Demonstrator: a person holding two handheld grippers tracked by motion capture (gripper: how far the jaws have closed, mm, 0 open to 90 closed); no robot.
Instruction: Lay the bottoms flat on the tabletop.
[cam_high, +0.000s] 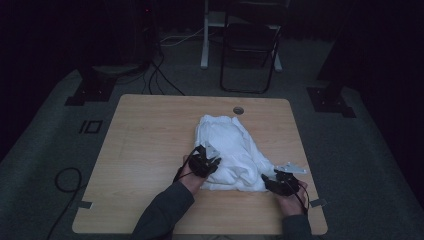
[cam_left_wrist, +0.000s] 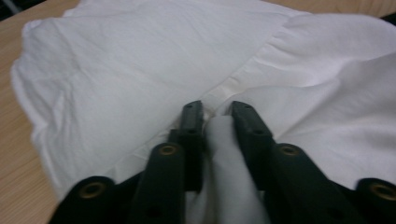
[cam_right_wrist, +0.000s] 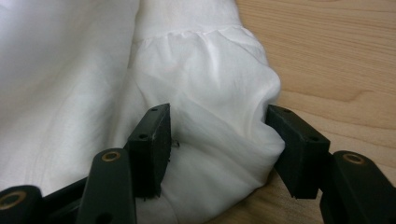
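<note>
A crumpled white cloth (cam_high: 231, 152) lies on the right half of the wooden table (cam_high: 145, 150), bunched into soft folds with a seam running across it. The left gripper (cam_high: 212, 161) sits at the cloth's near left edge, its jaws drawn close together and pinching a raised fold of the fabric between them. The right gripper (cam_high: 270, 181) is at the cloth's near right corner, its jaws standing wide apart with a bulge of the fabric between them, touching both but not squeezed.
</note>
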